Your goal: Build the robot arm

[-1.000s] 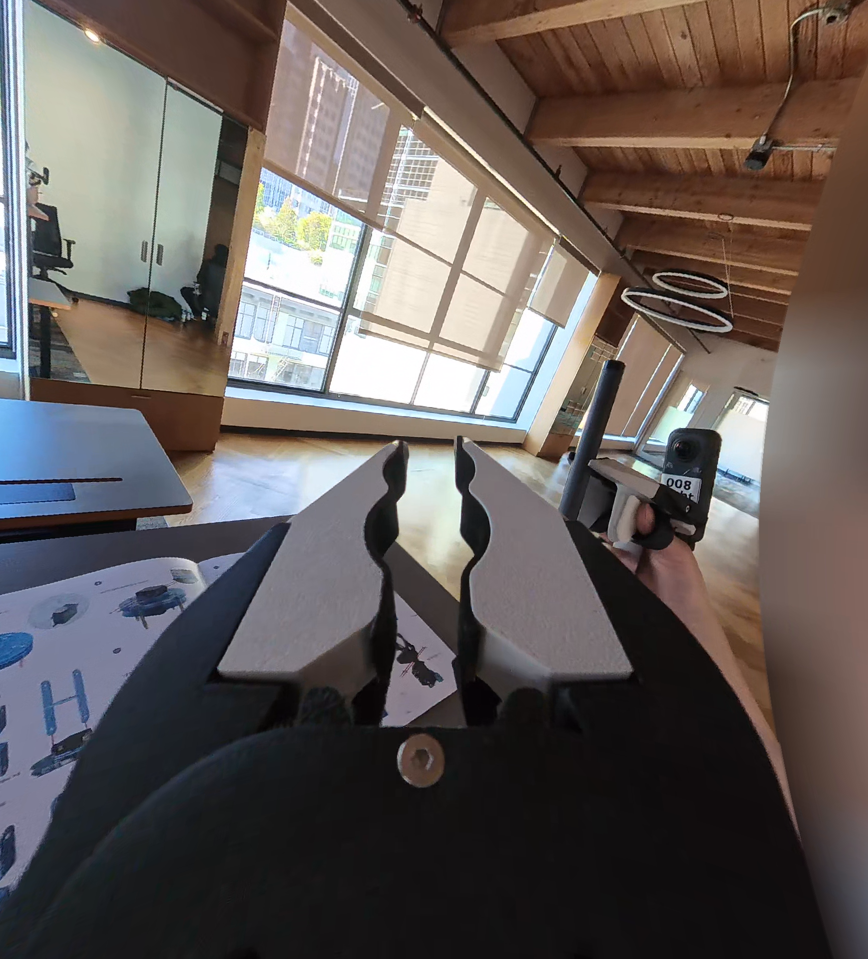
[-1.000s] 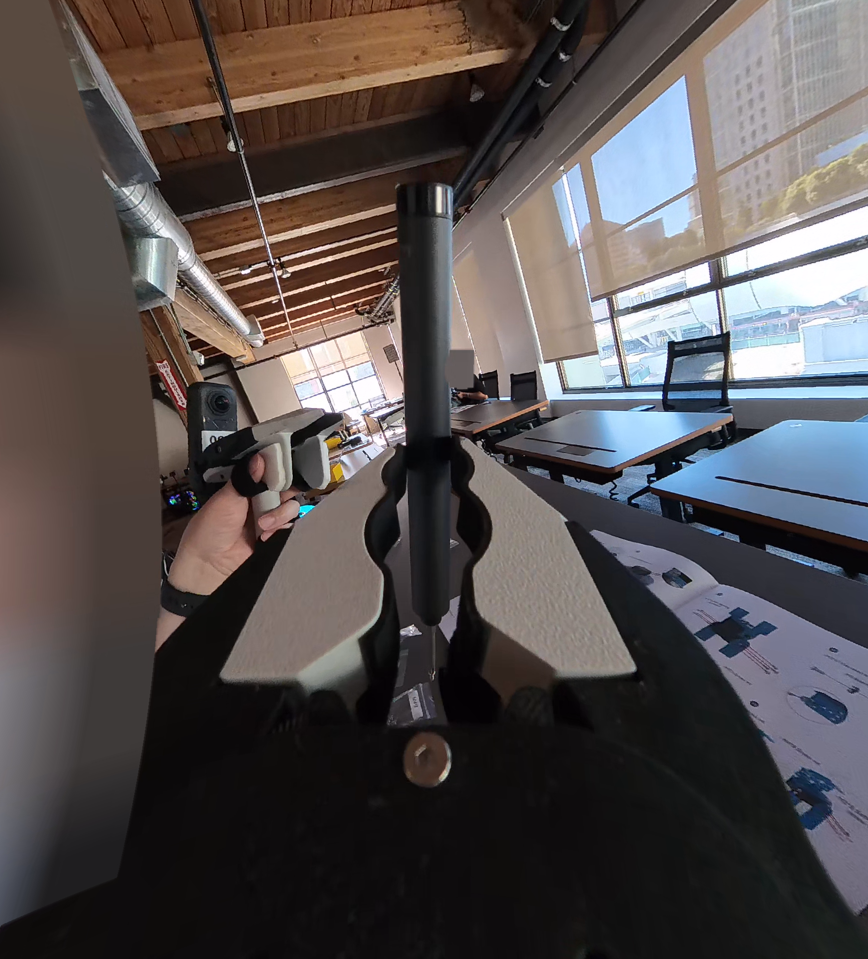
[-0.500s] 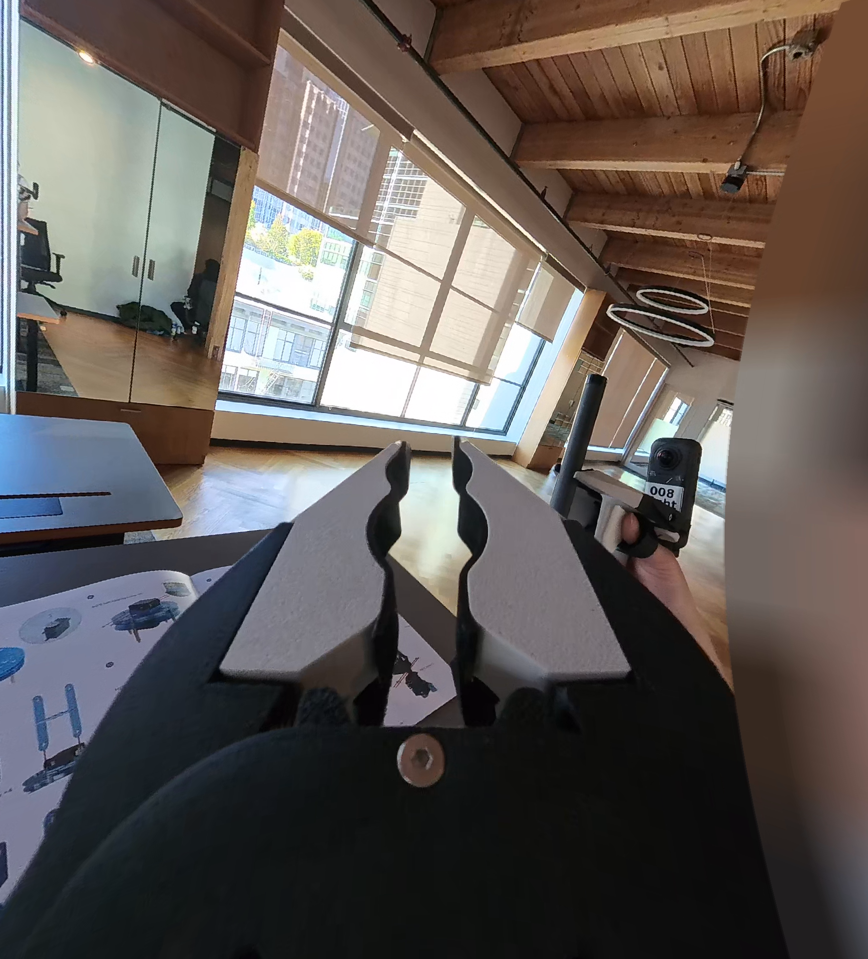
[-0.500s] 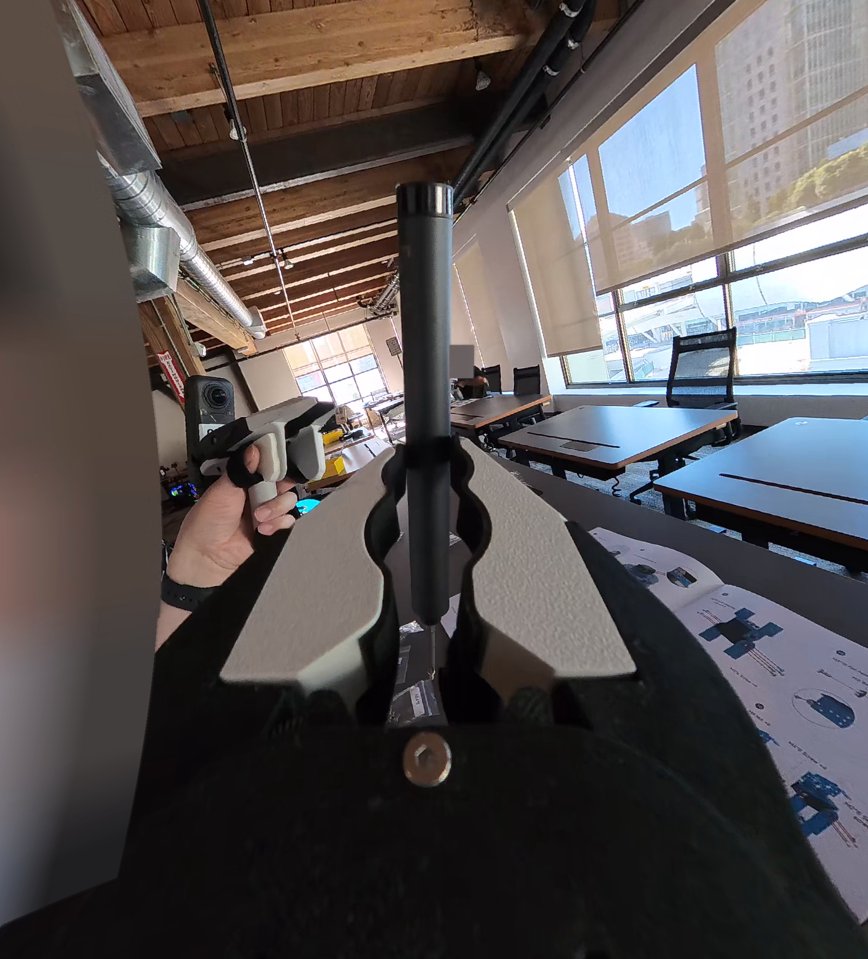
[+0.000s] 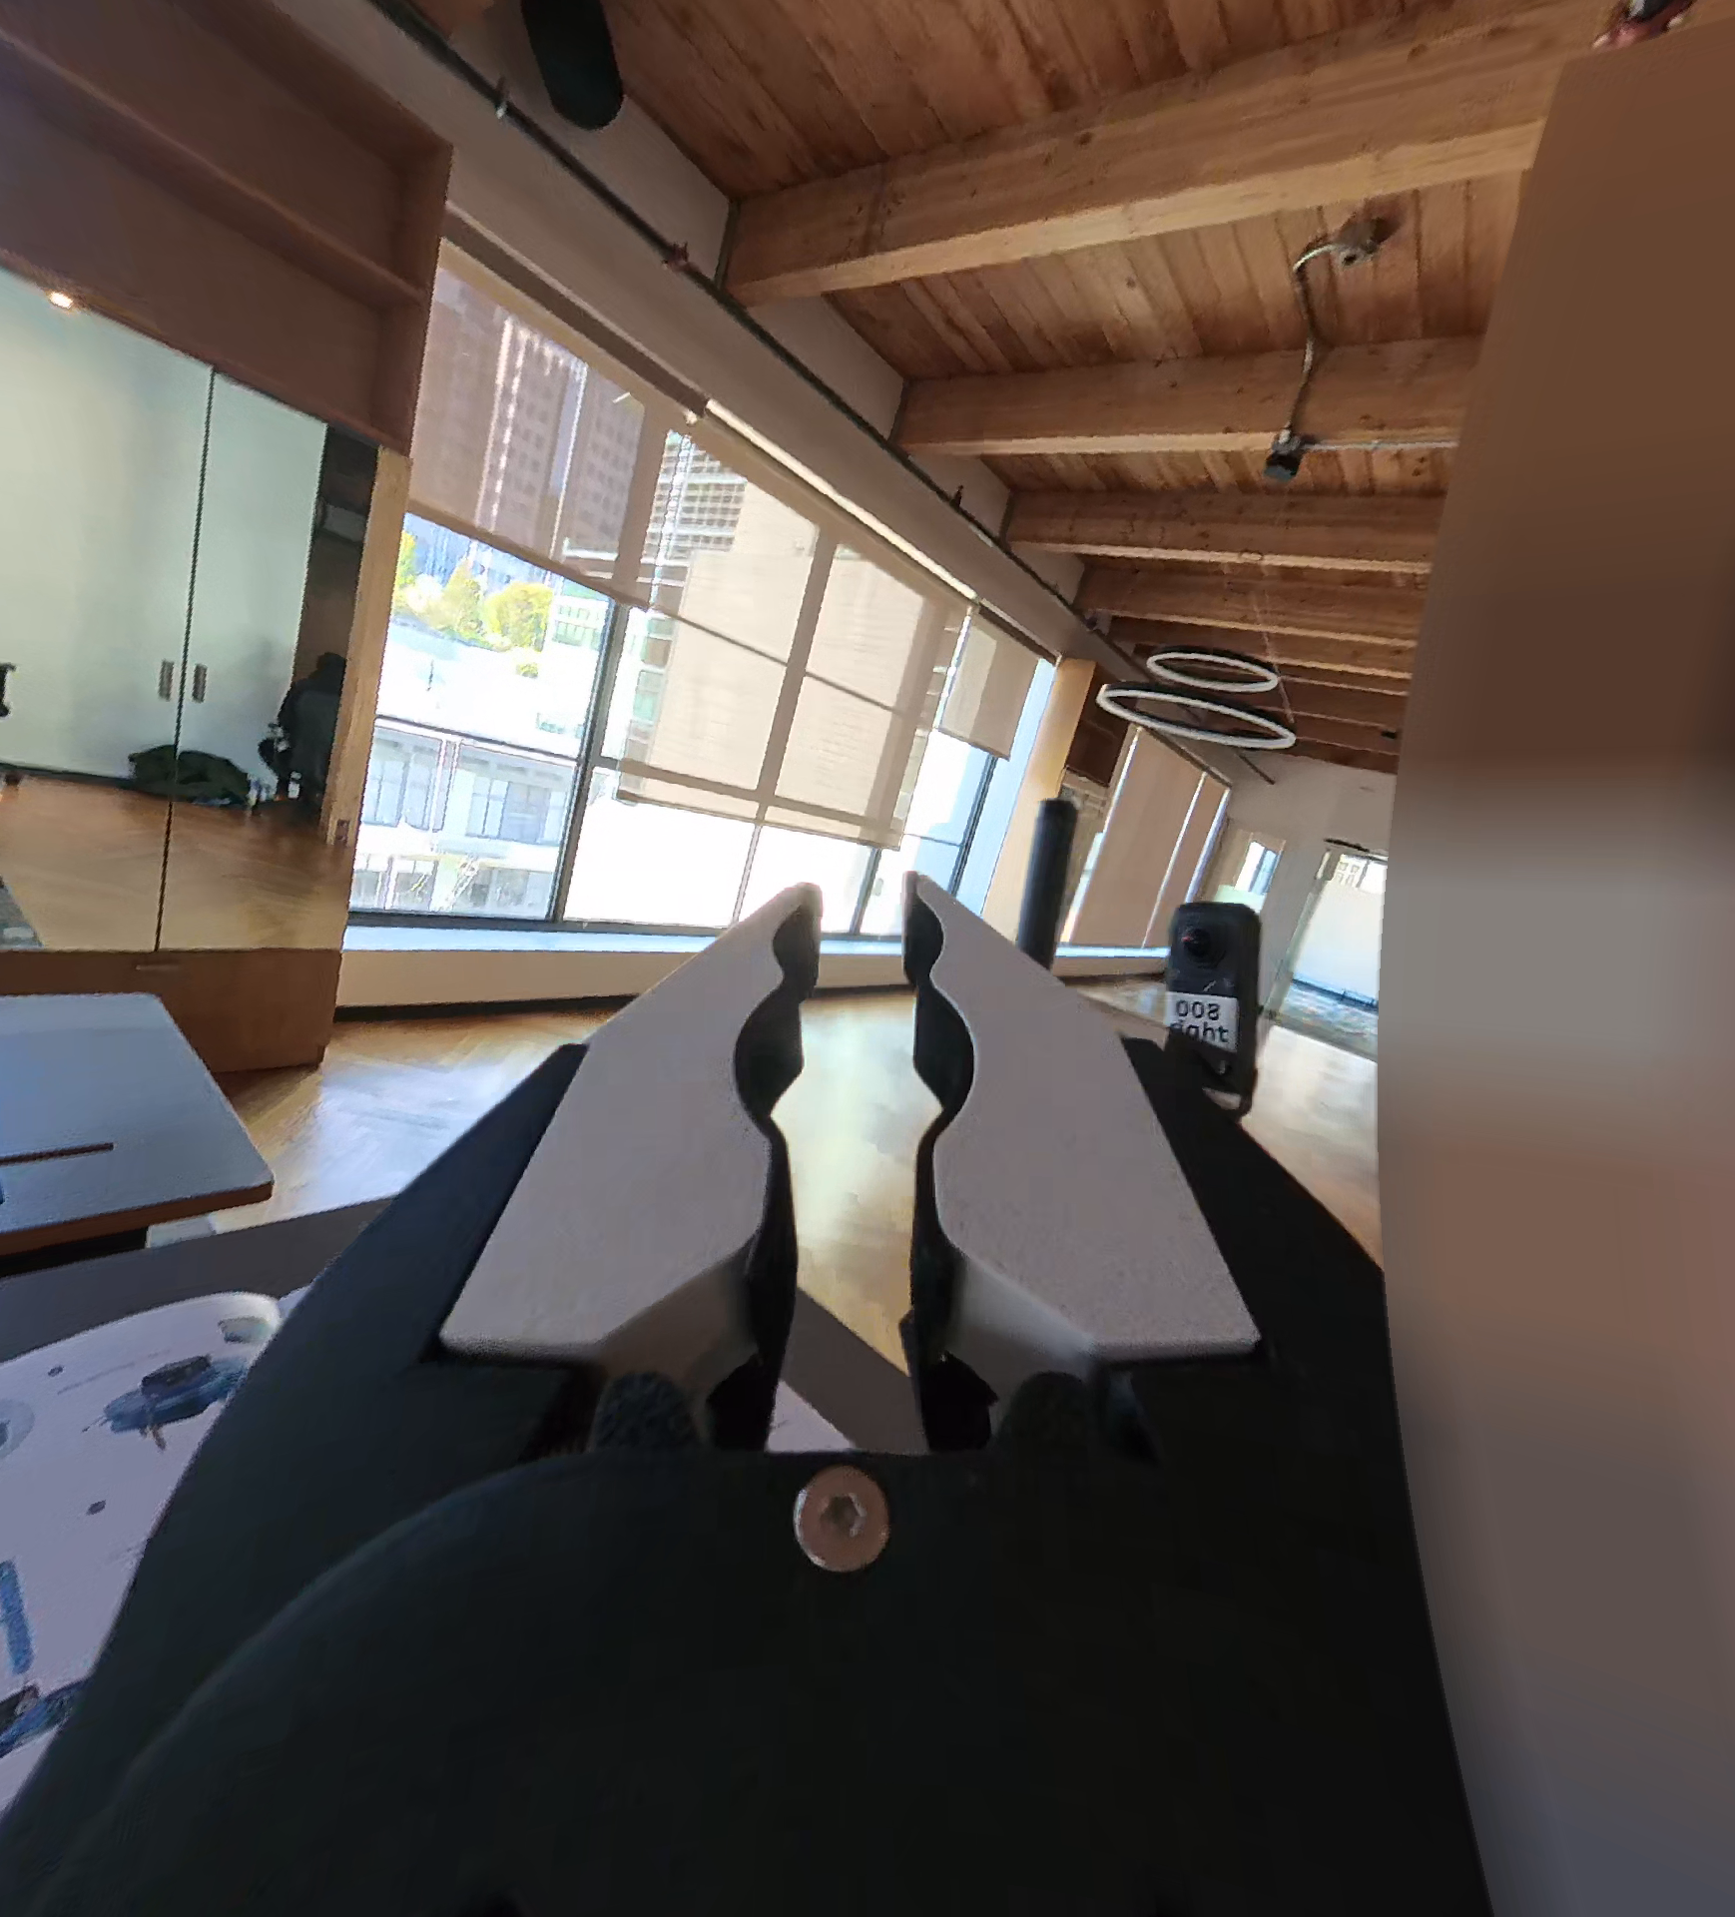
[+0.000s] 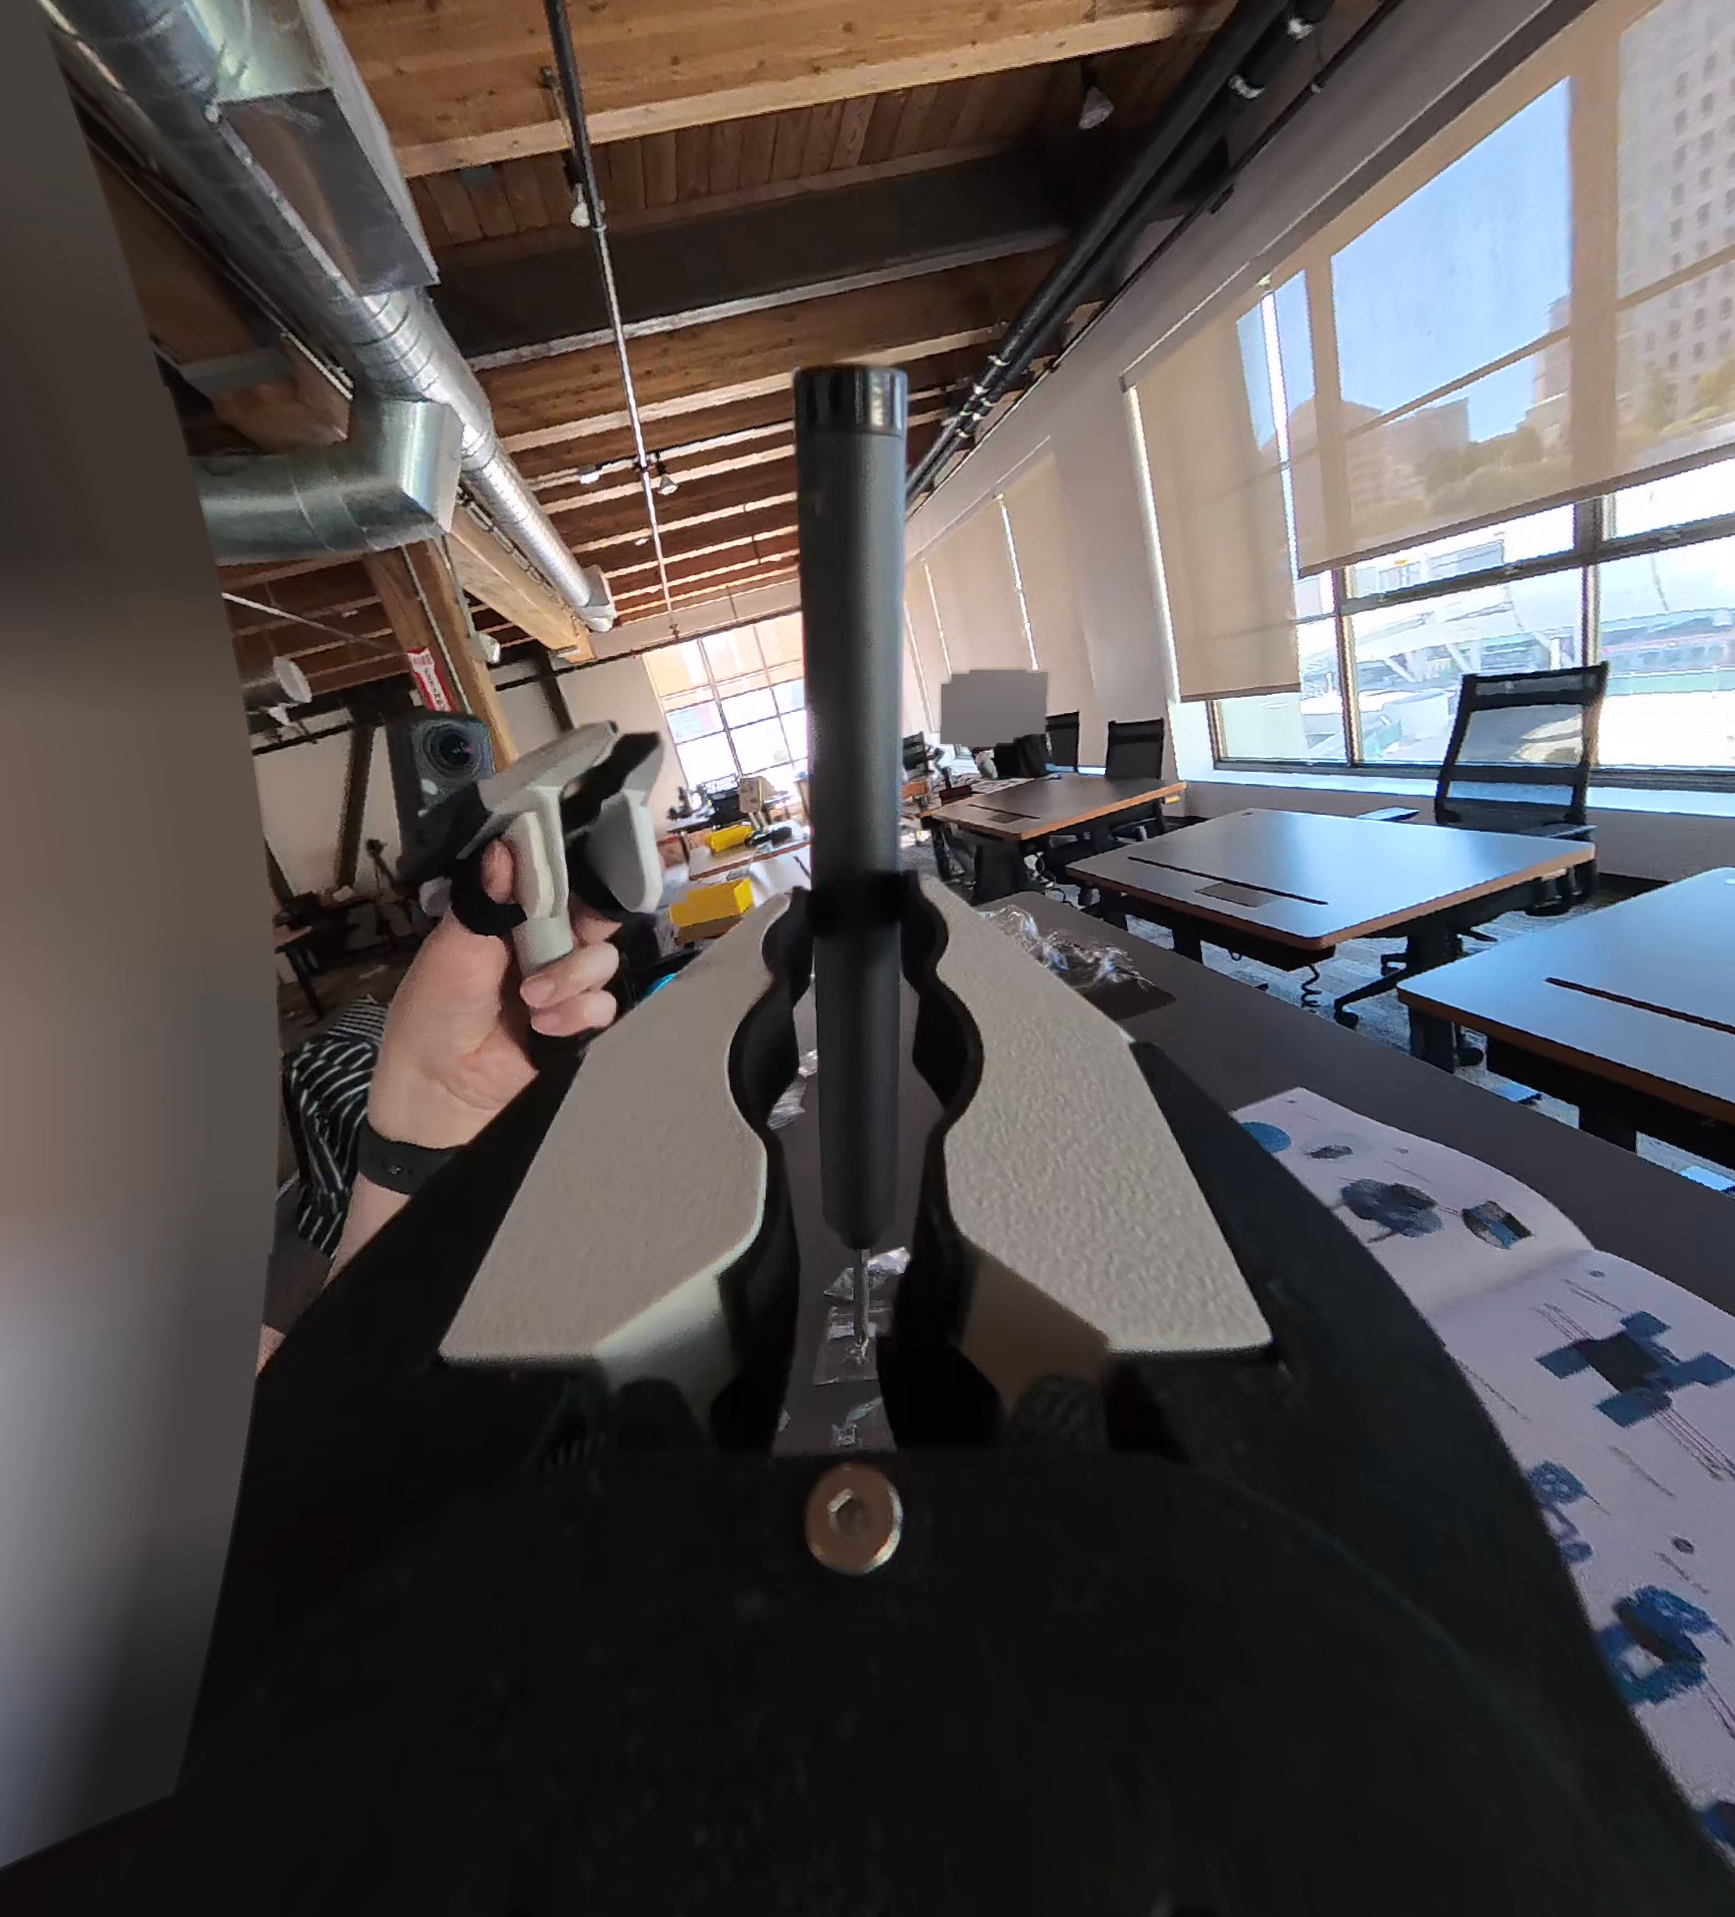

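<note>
Over the dark bench (image 6: 1257, 1048) and its printed sheet (image 6: 1621, 1452), the right tool (image 6: 858, 913) clamped an upright dark screwdriver (image 6: 853, 726) — the left tool (image 5: 861, 913) gaped, empty.

Little writing shows here. In the left wrist view a white label (image 5: 1201, 1020) with dark print, a number line above a cropped word line, sits on the front of a small black camera (image 5: 1213, 946), just below its lens. An open printed booklet (image 6: 1631, 1473) lies on the dark counter (image 6: 1569, 1172); its pages carry blue and black diagrams with fine captions (too small and blurred to read in either view). Far back in the right wrist view, a red-and-white sign (image 6: 425, 676) hangs by a wooden post, its lettering too small to make out.
</note>
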{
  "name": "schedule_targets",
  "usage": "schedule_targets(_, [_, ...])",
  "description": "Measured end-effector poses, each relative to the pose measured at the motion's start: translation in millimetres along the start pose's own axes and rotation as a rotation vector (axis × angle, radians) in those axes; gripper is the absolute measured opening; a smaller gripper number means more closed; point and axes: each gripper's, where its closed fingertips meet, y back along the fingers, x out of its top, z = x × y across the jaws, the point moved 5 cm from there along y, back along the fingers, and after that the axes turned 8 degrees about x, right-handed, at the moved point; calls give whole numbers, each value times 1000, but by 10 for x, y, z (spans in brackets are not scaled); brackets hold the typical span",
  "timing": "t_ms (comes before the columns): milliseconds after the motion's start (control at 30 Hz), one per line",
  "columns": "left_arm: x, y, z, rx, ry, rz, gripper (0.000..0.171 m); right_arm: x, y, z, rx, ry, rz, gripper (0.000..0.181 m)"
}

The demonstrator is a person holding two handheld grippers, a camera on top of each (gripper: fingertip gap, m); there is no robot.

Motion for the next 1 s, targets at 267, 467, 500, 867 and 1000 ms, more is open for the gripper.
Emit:
schedule_targets(267, [172, 970, 238, 62, -37, -54, 15, -111, -539, -578, 138, -7, -101, 16])
schedule_targets(467, [665, 2445, 249, 115, -36, -140, 18, -218, -1355, -1012, 260, -17, -123, 16])
schedule_targets(500, [767, 2727, 224, 156, -49, -128, 17, -264, -1530, -1101, 281, -18, -120, 16])
schedule_targets(867, [1776, 5704, -402, 450, -245, -146, 17, -1205, -3666, -1911, 297, 48, -109, 16])
schedule_targets(1000, [1989, 6312, -745, 487, -268, -138, 17, -1463, -4313, -2170, 306, 63, -78, 16])
